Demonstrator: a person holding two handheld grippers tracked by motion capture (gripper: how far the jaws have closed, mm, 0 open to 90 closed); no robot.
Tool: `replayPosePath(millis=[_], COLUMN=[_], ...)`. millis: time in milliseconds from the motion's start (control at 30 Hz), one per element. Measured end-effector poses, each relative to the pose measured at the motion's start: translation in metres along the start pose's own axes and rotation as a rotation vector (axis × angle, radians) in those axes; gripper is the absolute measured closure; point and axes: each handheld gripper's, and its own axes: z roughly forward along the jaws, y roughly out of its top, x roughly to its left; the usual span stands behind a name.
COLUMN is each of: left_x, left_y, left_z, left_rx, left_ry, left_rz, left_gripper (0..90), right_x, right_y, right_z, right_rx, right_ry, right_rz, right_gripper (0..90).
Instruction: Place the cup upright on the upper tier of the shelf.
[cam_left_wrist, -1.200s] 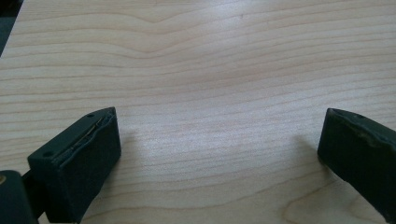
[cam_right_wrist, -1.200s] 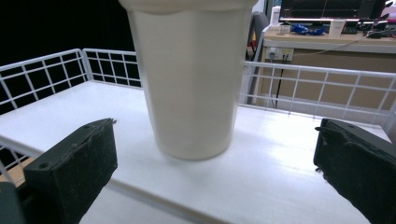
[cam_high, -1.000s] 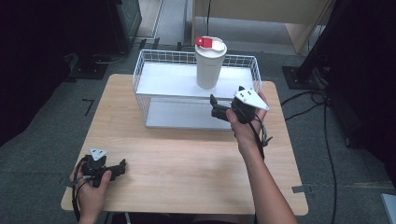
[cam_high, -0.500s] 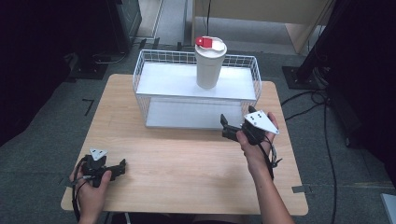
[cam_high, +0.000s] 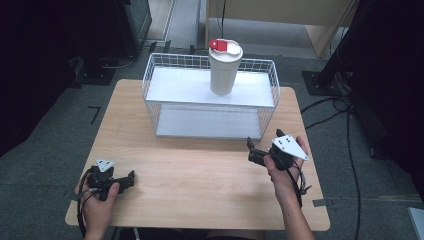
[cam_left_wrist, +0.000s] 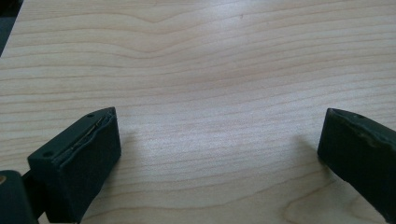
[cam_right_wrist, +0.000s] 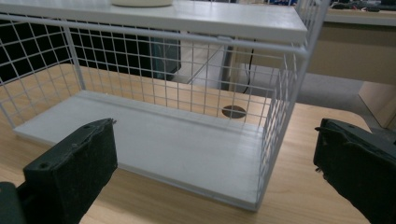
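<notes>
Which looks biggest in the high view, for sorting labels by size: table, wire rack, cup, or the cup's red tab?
1. Table
2. Wire rack
3. Cup
4. Red tab
The cup stands on the rack's top shelf, nearer the camera, yet the order is plain.

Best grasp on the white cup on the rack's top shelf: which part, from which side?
Grip the white cup around its mid-body, below the lid with the red tab. It stands upright on the top shelf of the wire rack, walls slightly tapered. Probably come in level from the front with the right gripper, jaws wide open, which is nearer than the left gripper.
</notes>
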Motion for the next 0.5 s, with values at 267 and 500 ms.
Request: replayPosePath(millis=[267,500], left_x=[0.000,0.000], left_y=[0.000,0.000], left_z=[0.000,0.000], left_rx=[-0.001,-0.001], left_ry=[0.000,0.000], left_rz=[-0.001,0.000], left_gripper=[0.0,0.0], right_x=[-0.012,-0.024], right_y=[-0.024,-0.045], right_z=[-0.011,-0.020], right_rx=[0.037,0.074], right_ry=[-0.029,-0.060], right_rz=[0.002,0.027], right_gripper=[0.0,0.0])
